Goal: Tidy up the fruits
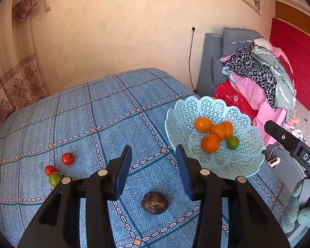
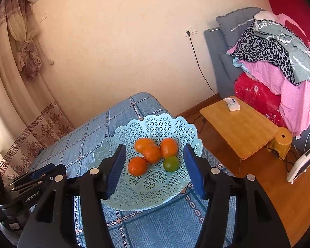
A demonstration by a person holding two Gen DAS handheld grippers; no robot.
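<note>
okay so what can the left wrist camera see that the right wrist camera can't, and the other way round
Only the left wrist view shows the loose fruit on the bedspread: two red fruits, a green fruit and a dark brown wrinkled fruit.

Only the right wrist view shows the wooden table and the box on it.

Both show the basket holding four oranges and a green fruit, and both tongs, left and right, open.

A blue checked woven bedcover point(image 1: 113, 107) fills the lower frame. At right, a pile of pink and leopard-print bedding point(image 2: 274, 62) sits above a low bamboo table point(image 2: 239, 128) bearing a small white box point(image 2: 231, 104).
</note>
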